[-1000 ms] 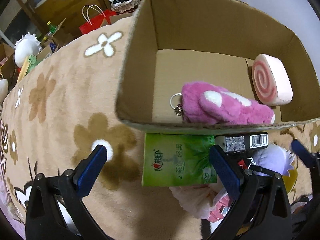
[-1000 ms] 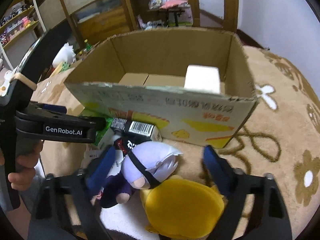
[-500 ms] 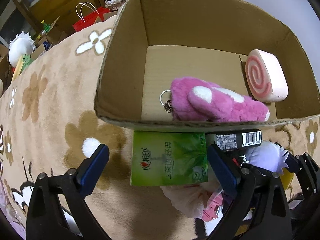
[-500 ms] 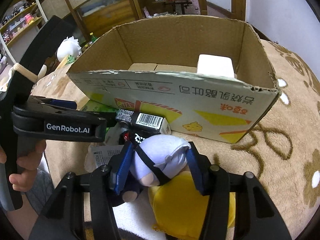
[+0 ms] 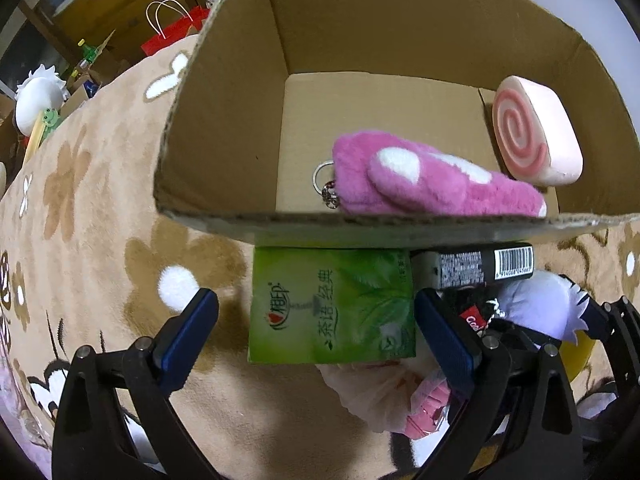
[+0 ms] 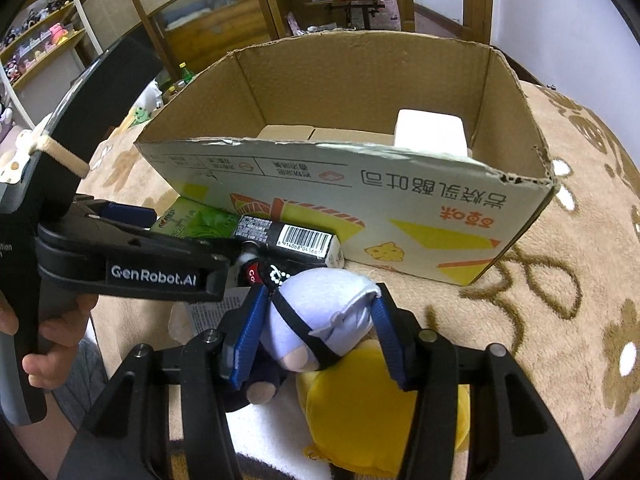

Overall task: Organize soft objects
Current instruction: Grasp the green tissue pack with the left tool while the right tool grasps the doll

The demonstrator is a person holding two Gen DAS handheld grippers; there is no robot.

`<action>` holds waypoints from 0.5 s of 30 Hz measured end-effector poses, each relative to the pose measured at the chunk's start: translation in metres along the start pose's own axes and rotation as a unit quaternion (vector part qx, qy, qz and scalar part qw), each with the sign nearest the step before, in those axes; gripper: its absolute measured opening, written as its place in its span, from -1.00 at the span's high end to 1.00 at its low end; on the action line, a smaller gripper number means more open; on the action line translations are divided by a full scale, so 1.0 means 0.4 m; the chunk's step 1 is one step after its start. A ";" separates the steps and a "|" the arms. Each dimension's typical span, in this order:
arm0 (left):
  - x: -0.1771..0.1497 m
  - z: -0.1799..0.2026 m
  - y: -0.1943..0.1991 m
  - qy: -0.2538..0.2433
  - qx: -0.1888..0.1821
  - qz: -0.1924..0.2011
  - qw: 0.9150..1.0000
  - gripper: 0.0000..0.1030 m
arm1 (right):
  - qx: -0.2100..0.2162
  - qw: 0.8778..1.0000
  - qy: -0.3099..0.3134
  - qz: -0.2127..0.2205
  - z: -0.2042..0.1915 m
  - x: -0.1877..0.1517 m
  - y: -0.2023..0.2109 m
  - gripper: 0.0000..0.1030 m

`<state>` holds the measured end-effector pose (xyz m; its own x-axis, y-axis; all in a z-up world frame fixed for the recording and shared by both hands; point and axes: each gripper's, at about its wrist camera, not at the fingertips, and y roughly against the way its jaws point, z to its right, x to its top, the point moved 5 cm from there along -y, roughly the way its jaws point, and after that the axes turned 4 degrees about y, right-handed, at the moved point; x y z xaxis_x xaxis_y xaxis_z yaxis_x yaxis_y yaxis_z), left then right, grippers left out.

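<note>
A cardboard box [image 5: 224, 92] stands on the floral blanket; it also shows in the right wrist view [image 6: 400, 200]. Inside lie a pink plush with white spots [image 5: 432, 184] and a pink swirl-roll cushion [image 5: 536, 136]. My right gripper [image 6: 316, 332] is shut on a lavender-haired plush doll [image 6: 320, 308], whose hair shows in the left wrist view [image 5: 536, 300], just in front of the box. A yellow plush [image 6: 368, 412] lies under it. My left gripper [image 5: 316, 336] is open and empty over a green tissue pack [image 5: 332, 308].
A black barcoded box [image 6: 292, 236] and a pale pink bag [image 5: 372, 392] lie by the box's front wall. Shelves, a red shopping bag [image 5: 176, 32] and white toys stand beyond the blanket. My left gripper's body [image 6: 120, 264] is close left of my right one.
My right gripper has closed on the lavender-haired doll and lifted it slightly. My left gripper has drifted closer to the box, still open.
</note>
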<state>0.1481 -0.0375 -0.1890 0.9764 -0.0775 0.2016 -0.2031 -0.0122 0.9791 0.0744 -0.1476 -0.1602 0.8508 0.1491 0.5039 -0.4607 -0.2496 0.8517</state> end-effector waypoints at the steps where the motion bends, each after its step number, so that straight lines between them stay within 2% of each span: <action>1: 0.000 0.000 0.001 -0.002 0.002 0.002 1.000 -0.89 | 0.000 1.000 0.001 0.000 0.000 0.000 0.000 -0.08; 2: -0.005 0.005 0.002 -0.004 0.002 0.003 1.000 -0.88 | 0.000 1.000 0.001 0.000 0.000 0.000 0.000 -0.07; 5: -0.018 0.016 0.001 -0.008 -0.001 -0.001 1.000 -0.51 | -0.002 1.000 0.004 0.001 -0.004 0.000 0.002 -0.04; 6: -0.023 0.019 0.000 -0.008 -0.003 -0.005 1.000 -0.44 | -0.002 1.000 0.003 0.001 -0.004 0.000 0.004 -0.04; 15: -0.050 0.024 0.055 -0.014 0.001 0.024 1.000 -0.42 | -0.007 0.999 -0.014 0.028 0.003 -0.001 0.062 -0.03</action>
<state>0.1235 -0.0460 -0.1719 0.9628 -0.1068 0.2482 -0.2506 -0.0098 0.9680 0.0628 -0.1550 -0.1394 0.8302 0.1075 0.5470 -0.5117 -0.2425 0.8242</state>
